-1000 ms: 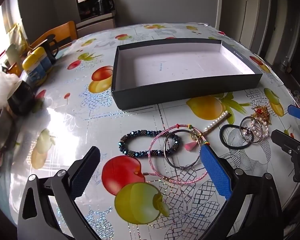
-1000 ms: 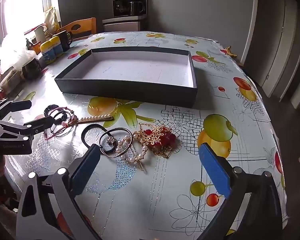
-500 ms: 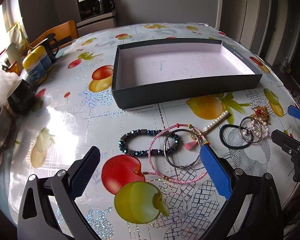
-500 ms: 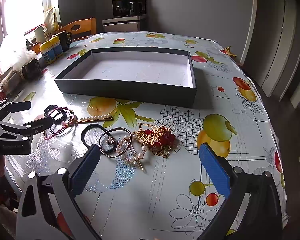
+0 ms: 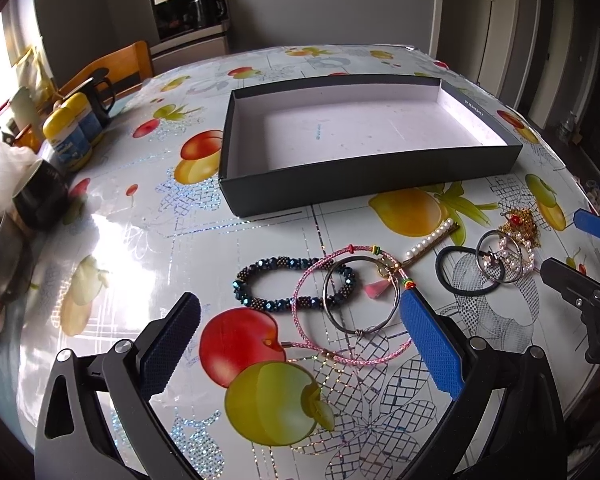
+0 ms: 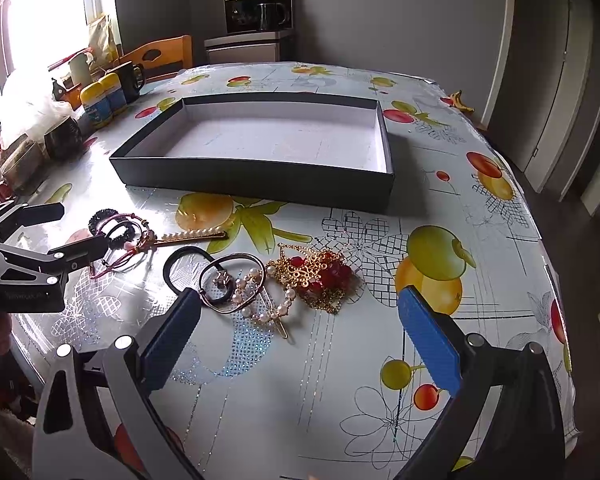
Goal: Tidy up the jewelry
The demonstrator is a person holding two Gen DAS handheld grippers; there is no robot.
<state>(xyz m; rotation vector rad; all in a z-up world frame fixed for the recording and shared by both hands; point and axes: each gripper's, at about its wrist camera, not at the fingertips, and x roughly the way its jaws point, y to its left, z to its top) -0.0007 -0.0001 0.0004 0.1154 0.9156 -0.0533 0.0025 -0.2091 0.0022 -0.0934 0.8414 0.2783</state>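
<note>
**Q:** why's all the jewelry dumped in front of the tray?

**A:** So I can ferry pieces over one at a time. My left tongs (image 5: 298, 350) and right tongs (image 6: 296, 334) both hang released, holding nothing. The shallow black cardboard tray with a white floor (image 5: 364, 178) sits empty beyond both. The dark blue beaded bracelet (image 5: 260, 276), pink cord bracelet (image 5: 300, 320) and thin metal bangle (image 5: 354, 330) overlap between my left tips. The gold chain with red beads (image 6: 316, 272) lies just ahead of my right.

A glossy white oilcloth table cover (image 5: 112, 240) carries bright printed fruit. The shallow cardboard box (image 5: 364, 190) is black outside, white inside. A dark blue beaded bracelet (image 5: 260, 270) lies under a pink braided cord bracelet (image 5: 340, 358).
</note>
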